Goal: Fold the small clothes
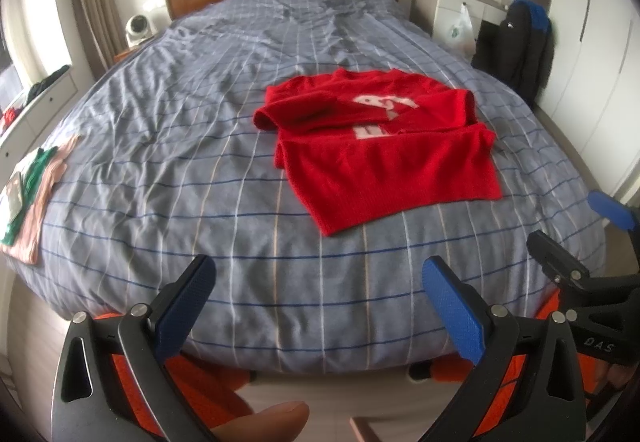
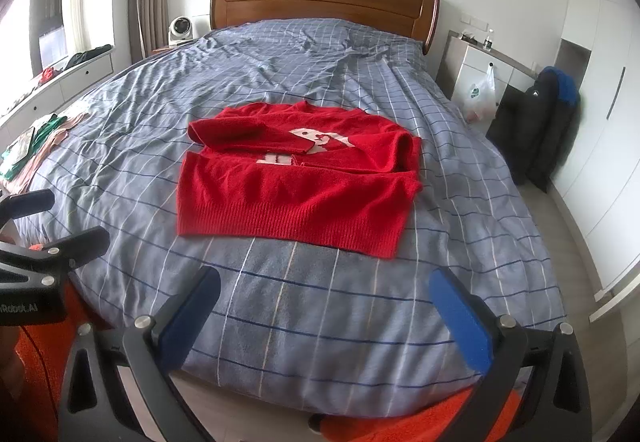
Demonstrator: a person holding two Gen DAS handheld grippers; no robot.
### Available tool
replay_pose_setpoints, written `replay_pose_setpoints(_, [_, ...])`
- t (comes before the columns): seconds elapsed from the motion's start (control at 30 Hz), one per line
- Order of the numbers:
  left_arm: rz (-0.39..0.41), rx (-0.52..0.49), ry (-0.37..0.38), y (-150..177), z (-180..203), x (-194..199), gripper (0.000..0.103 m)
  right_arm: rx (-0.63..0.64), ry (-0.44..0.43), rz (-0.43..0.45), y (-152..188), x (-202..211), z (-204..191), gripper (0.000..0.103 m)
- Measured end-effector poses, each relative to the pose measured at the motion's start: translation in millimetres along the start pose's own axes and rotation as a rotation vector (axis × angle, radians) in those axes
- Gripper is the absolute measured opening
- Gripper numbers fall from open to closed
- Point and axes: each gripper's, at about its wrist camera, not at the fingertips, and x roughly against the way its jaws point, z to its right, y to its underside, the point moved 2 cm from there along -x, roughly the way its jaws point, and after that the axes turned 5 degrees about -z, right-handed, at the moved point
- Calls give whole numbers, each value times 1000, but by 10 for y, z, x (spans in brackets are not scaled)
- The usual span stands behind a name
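A red knitted sweater (image 1: 384, 146) (image 2: 296, 182) with a white motif lies flat on the bed, both sleeves folded across its chest and the ribbed hem toward me. My left gripper (image 1: 316, 302) stands open over the bed's near edge, well short of the hem, with nothing between its blue-padded fingers. My right gripper (image 2: 324, 314) is open too, likewise empty and in front of the hem. Each gripper shows in the other's view: the right gripper (image 1: 580, 238) at the right edge, the left gripper (image 2: 52, 218) at the left edge.
The bed's blue-grey checked cover (image 1: 180, 146) is wrinkled. A stack of folded green and pink clothes (image 1: 28, 198) (image 2: 36, 142) lies at the bed's left edge. A wooden headboard (image 2: 320, 6), a small fan (image 2: 180, 28), a dark jacket on a chair (image 2: 540, 122), a white plastic bag (image 2: 480, 90) and wardrobes surround the bed.
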Motion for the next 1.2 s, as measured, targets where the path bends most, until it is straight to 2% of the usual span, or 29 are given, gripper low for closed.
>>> replay_pose_setpoints(1.2, [-3,1,-3,9,24,7,103,-9,18,0,-4,15,21,103])
